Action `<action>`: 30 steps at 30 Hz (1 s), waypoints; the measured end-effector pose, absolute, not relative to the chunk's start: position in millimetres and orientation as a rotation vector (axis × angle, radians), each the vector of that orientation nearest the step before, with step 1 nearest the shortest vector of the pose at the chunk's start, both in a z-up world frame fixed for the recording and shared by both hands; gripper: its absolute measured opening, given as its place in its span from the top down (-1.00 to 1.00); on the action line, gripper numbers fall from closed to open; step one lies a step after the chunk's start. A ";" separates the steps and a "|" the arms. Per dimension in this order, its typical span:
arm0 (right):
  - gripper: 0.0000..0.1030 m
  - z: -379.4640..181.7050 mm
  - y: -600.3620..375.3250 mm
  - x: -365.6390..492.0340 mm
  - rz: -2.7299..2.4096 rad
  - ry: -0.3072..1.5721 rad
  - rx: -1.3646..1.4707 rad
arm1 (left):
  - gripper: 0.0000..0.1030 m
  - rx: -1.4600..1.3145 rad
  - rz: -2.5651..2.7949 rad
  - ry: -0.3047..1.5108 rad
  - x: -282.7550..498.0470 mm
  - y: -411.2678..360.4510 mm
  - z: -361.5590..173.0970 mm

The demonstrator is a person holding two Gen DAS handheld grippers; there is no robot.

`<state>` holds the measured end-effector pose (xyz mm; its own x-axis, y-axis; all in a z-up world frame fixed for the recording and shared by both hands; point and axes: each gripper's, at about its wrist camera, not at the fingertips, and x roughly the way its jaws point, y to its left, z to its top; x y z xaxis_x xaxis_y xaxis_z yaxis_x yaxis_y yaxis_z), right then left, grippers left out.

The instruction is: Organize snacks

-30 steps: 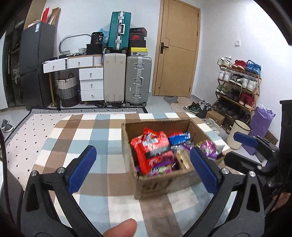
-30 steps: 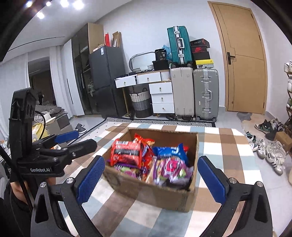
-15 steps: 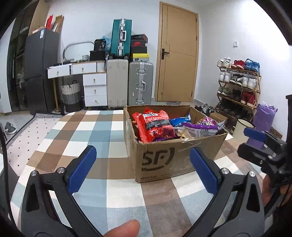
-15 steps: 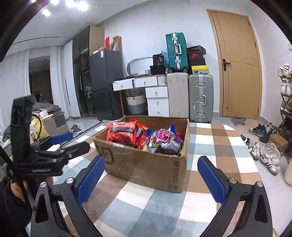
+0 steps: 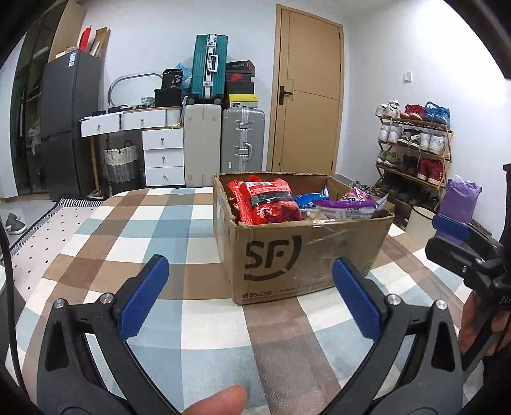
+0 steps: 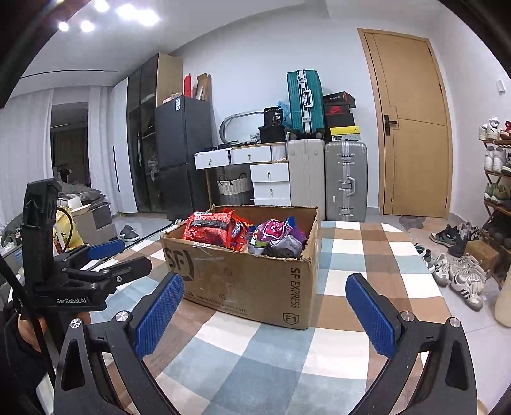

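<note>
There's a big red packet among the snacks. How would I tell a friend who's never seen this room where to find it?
Look for the checked tablecloth and the open cardboard box marked SF standing on it. Inside, at the box's left end as the left camera sees it, the red snack packet sticks up above the rim. It is the largest packet and has a dark band across it; its neighbours are blue and purple.

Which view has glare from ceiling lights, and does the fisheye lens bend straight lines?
Right wrist view: ceiling lights blow out white at the top left. Both views: dark corners; the door bows in the left wrist view, while the cardboard box at the centre stays sharp.
</note>
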<state>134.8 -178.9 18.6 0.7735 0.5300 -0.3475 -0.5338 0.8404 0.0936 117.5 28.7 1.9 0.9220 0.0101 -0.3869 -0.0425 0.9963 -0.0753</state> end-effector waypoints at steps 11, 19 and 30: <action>-0.99 20.6 -173.5 133.0 0.541 0.352 -0.045 | -0.98 -0.089 0.033 0.386 117.4 31.2 2.8; -0.99 19.4 -171.4 133.5 0.542 0.352 -0.055 | -0.98 -0.097 0.035 0.388 118.7 32.9 2.0; -0.99 18.4 -169.2 132.7 0.544 0.355 -0.051 | -0.98 -0.098 0.038 0.389 118.4 33.8 1.4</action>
<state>132.7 -169.2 18.4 0.7963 0.4976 -0.3441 -0.5151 0.8559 0.0457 118.4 33.8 1.4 0.9246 0.0187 -0.3804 -0.0563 0.9945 -0.0879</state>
